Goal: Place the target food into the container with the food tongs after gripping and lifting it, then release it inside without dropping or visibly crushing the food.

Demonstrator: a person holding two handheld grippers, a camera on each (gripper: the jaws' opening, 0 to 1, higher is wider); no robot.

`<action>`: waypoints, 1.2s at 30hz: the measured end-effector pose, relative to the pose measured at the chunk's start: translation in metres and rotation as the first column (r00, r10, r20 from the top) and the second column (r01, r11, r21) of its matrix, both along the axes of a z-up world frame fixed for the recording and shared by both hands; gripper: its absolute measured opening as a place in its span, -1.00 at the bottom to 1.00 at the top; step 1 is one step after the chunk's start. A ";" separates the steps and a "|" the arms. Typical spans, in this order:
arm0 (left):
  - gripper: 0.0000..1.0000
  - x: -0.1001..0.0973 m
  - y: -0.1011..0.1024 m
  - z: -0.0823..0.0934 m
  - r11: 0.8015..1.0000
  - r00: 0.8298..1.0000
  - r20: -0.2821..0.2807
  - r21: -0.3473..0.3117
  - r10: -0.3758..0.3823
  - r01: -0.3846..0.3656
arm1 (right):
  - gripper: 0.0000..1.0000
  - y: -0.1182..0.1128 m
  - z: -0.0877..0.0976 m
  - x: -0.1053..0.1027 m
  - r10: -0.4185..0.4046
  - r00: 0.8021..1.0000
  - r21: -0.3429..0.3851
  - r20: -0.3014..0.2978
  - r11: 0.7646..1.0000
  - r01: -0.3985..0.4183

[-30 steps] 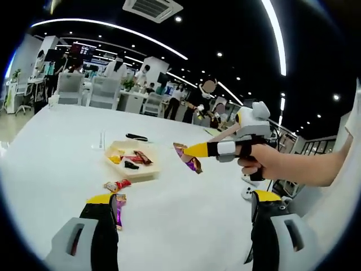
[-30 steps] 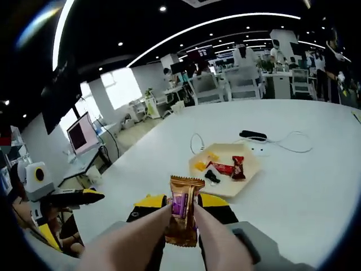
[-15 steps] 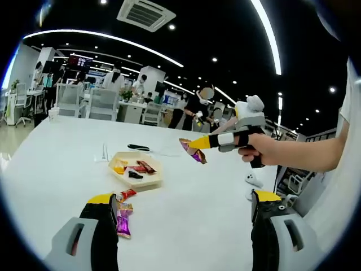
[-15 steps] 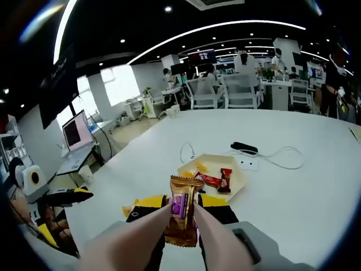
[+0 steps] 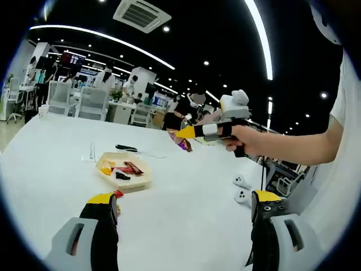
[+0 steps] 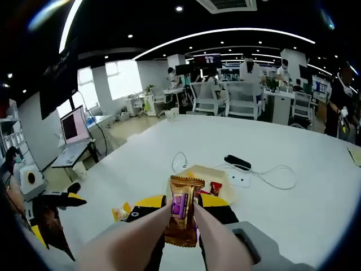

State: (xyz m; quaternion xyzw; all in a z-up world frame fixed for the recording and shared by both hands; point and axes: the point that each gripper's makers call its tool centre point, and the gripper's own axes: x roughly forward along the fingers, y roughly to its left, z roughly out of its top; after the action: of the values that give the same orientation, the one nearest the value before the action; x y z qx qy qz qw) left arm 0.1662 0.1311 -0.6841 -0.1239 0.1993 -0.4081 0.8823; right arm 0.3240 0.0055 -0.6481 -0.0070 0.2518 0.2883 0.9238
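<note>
My right gripper [image 6: 181, 206] is shut on a gold and purple snack wrapper [image 6: 181, 221], held upright above the white table. In the left gripper view a hand holds this right gripper [image 5: 184, 134] in the air, the wrapper [image 5: 183, 143] hanging from its tip, beyond and right of the tray. The pale tray [image 5: 131, 179] holds several small wrapped snacks. From the right gripper it shows as a tray [image 6: 193, 169] just past the wrapper, with a red snack [image 6: 215, 188] inside. My left gripper [image 5: 185, 197] is open and holds nothing, low over the table.
A black item [image 6: 237, 162], a white adaptor [image 6: 241, 180] and a cable [image 6: 277, 183] lie behind the tray. A loose yellow snack [image 6: 119, 213] lies on the table, and two white objects [image 5: 241, 188] lie to the right. Desks, chairs and people fill the background.
Both cameras have shifted. The right gripper, still shut on the wrapper, has risen and now looks down at the tray just past it. The left gripper stays open.
</note>
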 end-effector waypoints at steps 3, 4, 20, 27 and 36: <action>0.99 0.002 0.003 -0.001 0.999 0.999 0.047 0.046 0.019 -0.021 | -0.57 0.001 0.002 0.004 0.019 1.000 -0.019 0.003 1.000 -0.019; 0.99 0.002 0.003 0.003 0.999 0.998 0.065 0.029 0.023 -0.025 | -0.57 0.002 0.002 0.006 0.027 1.000 -0.025 0.002 0.999 -0.027; 0.99 0.003 0.007 0.010 0.997 0.996 0.069 0.029 0.065 -0.067 | -0.57 0.008 0.014 0.029 0.091 0.996 -0.056 0.012 0.994 -0.091; 0.99 -0.006 0.014 0.005 0.995 0.995 0.039 0.029 0.093 -0.094 | -0.57 0.018 0.022 0.039 0.122 0.992 -0.062 0.025 0.991 -0.120; 0.99 -0.006 0.021 0.011 0.994 0.993 0.049 0.014 0.112 -0.113 | -0.57 0.020 0.035 0.065 0.148 0.988 -0.097 0.049 0.985 -0.143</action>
State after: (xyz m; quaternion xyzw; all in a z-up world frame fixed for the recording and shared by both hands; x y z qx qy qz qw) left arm 0.1605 0.1525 -0.6729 -0.1175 0.1742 -0.3590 0.9094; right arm 0.3886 0.0253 -0.6131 -0.0766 0.2378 0.3427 0.9056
